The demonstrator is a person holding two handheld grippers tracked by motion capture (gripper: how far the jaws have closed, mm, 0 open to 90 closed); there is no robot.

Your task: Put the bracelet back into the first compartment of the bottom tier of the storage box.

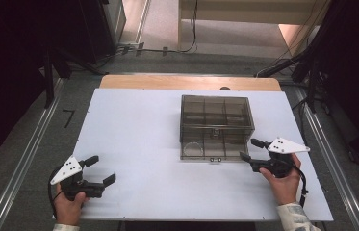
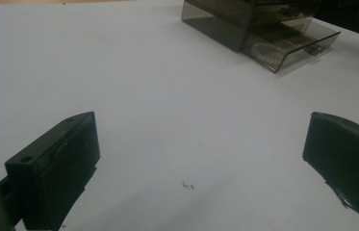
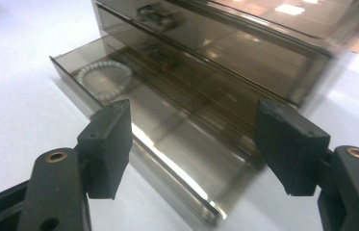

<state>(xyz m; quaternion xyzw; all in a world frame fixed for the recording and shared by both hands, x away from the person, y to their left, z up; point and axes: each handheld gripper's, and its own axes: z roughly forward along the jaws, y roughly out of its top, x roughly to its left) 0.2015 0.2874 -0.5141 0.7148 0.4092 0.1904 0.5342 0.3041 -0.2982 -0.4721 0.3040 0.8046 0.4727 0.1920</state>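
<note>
A smoky clear plastic drawer box (image 1: pixel 215 115) stands on the white table (image 1: pixel 138 134). Its bottom drawer (image 1: pixel 211 150) is pulled out toward me, with a white bead bracelet (image 1: pixel 192 148) lying at its left end. My right gripper (image 1: pixel 249 149) is open beside the drawer's right front corner, held by a hand. In the right gripper view the drawer (image 3: pixel 167 144) lies between the spread jaws and the bracelet (image 3: pixel 104 77) sits farther back. My left gripper (image 1: pixel 101 169) is open over bare table at the front left, with nothing between its fingers (image 2: pixel 57 163). The box (image 2: pixel 259 29) shows far off.
The table's front edge (image 1: pixel 191 219) runs close to both hands. Metal rails (image 1: pixel 23 163) flank the table on the floor. A wooden strip (image 1: pixel 186 82) borders the far edge. Dark stands (image 1: pixel 312 67) and cables stand behind.
</note>
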